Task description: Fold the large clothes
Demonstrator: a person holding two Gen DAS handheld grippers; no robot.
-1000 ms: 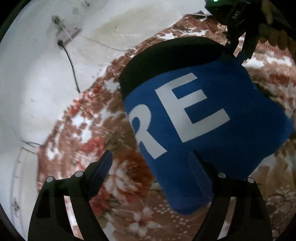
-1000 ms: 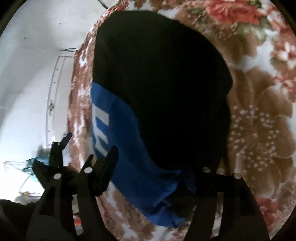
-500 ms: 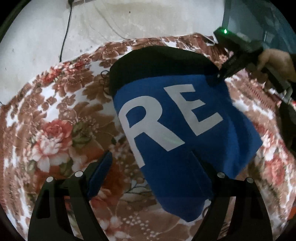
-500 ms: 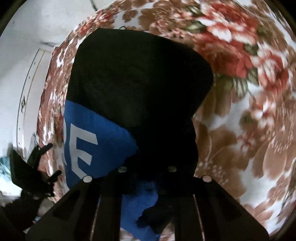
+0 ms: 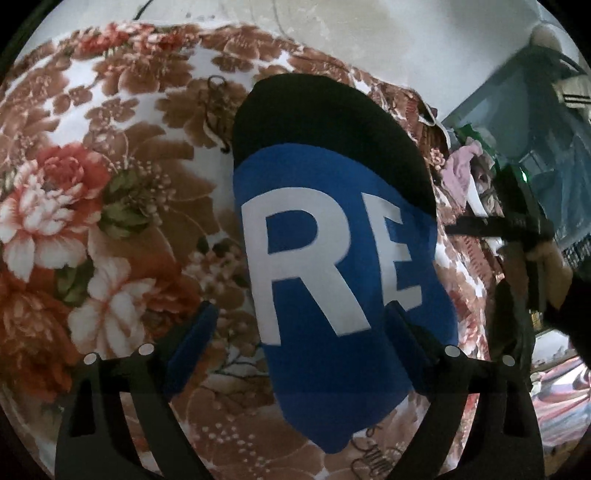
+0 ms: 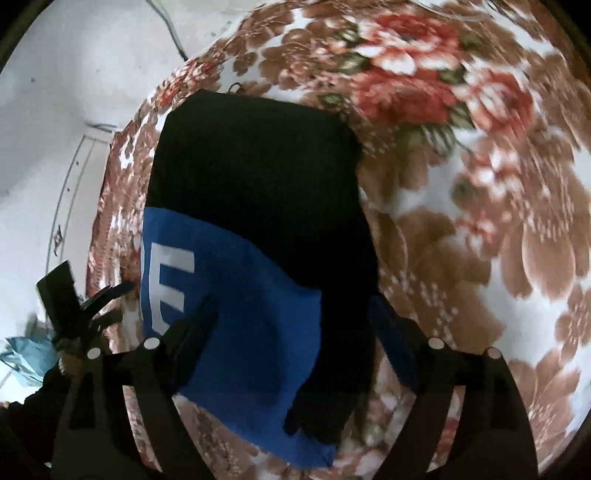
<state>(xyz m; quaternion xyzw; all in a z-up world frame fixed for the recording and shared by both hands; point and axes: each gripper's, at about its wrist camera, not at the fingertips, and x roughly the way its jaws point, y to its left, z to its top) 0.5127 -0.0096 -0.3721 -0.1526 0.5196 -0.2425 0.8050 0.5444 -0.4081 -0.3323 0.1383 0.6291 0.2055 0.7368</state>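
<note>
A folded blue and black garment (image 5: 332,236) with white letters "RE" lies on a floral blanket (image 5: 110,206). My left gripper (image 5: 299,332) is open, its fingers standing on either side of the garment's near blue end without pinching it. In the right wrist view the same garment (image 6: 258,229) lies black end far, blue end near. My right gripper (image 6: 291,325) is open above the garment's near corner, holding nothing. The right gripper also shows at the right edge of the left wrist view (image 5: 517,221), beside the garment.
A white wall (image 5: 369,29) with a cable rises behind the blanket. A pile of pink and other clothes (image 5: 461,170) lies at the blanket's far right edge. The left gripper shows in the right wrist view (image 6: 74,306).
My right gripper was shut on the garment's corner half a second ago and has opened and let go. My left gripper has swung round so the garment lies straight ahead between its fingers.
</note>
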